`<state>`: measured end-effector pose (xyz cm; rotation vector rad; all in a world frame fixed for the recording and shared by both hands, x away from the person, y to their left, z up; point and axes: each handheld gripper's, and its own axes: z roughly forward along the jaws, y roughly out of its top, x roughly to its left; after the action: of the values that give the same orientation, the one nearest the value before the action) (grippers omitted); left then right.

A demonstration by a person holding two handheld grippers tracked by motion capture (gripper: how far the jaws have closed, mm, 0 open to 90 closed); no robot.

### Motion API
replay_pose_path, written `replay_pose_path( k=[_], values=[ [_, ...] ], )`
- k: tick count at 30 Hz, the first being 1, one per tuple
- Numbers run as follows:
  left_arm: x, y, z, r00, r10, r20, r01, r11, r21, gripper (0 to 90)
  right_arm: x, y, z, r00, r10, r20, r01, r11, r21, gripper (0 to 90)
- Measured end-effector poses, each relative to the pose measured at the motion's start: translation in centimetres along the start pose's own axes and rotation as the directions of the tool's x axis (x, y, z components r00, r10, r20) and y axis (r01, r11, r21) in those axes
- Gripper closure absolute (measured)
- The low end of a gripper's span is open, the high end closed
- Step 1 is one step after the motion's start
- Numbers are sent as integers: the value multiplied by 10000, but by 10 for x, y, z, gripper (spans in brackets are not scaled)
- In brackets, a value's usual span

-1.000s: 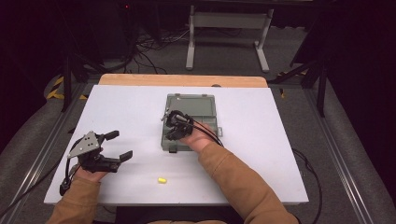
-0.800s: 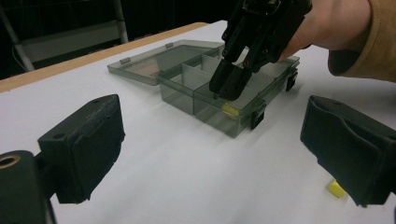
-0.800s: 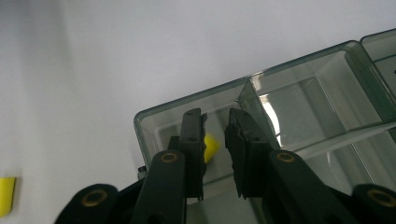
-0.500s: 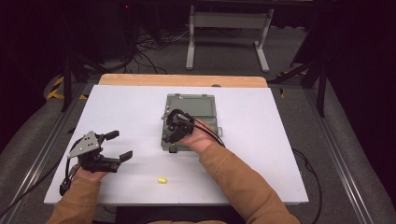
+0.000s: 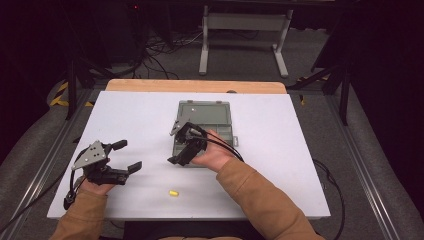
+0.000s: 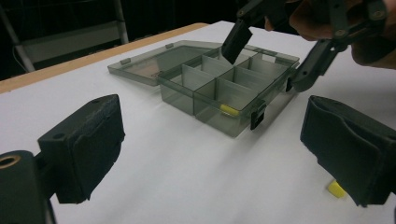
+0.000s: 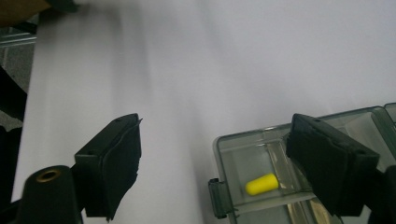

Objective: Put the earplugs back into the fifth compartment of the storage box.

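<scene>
The table [image 5: 125,120] had a plain white top, and a strip of bare wood [image 5: 195,86] ran along its far edge. The room around it was dark. The floor [image 5: 165,65] was grey. Black cables [image 5: 165,47] lay on it behind the table, and the legs of a pale metal stand [image 5: 240,45] stood there too.

A grey see-through box [image 5: 220,130] sat in the middle of the table with its lid [image 5: 202,110] folded open and flat on the far side. Thin walls split the box into little rooms.

The right tongs [image 5: 185,145] hung over the near left corner of the box, with a hand [image 5: 215,157] holding them. Their jaws were wide apart and held nothing. One jaw was over the box and the other was over the white top just beside it. In the right gripper view, a small yellow plug [image 7: 261,183] lay in the corner room of the box, between the two jaws and below them.

The left tongs [image 5: 125,156] were well to the left of the box, near the front of the table. Their jaws were apart too, and empty. A second yellow plug [image 5: 173,193] lay on the white top, to the right of the left tongs and nearer the front edge than the box.
</scene>
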<state>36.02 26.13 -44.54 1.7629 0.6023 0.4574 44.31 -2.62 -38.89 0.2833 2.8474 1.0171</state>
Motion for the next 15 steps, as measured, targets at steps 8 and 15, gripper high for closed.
replay_pose_path(
  k=[8,15],
  values=[
    [-1,0,1,10000,-26,-14,26,10000,18,68,11,-3,-5,9997,-148,-184,147,9999,-83,175],
    [-1,0,1,10000,-14,-16,14,10000,5,68,20,-7,-4,9988,-160,-473,156,9998,-75,199]
  ],
)
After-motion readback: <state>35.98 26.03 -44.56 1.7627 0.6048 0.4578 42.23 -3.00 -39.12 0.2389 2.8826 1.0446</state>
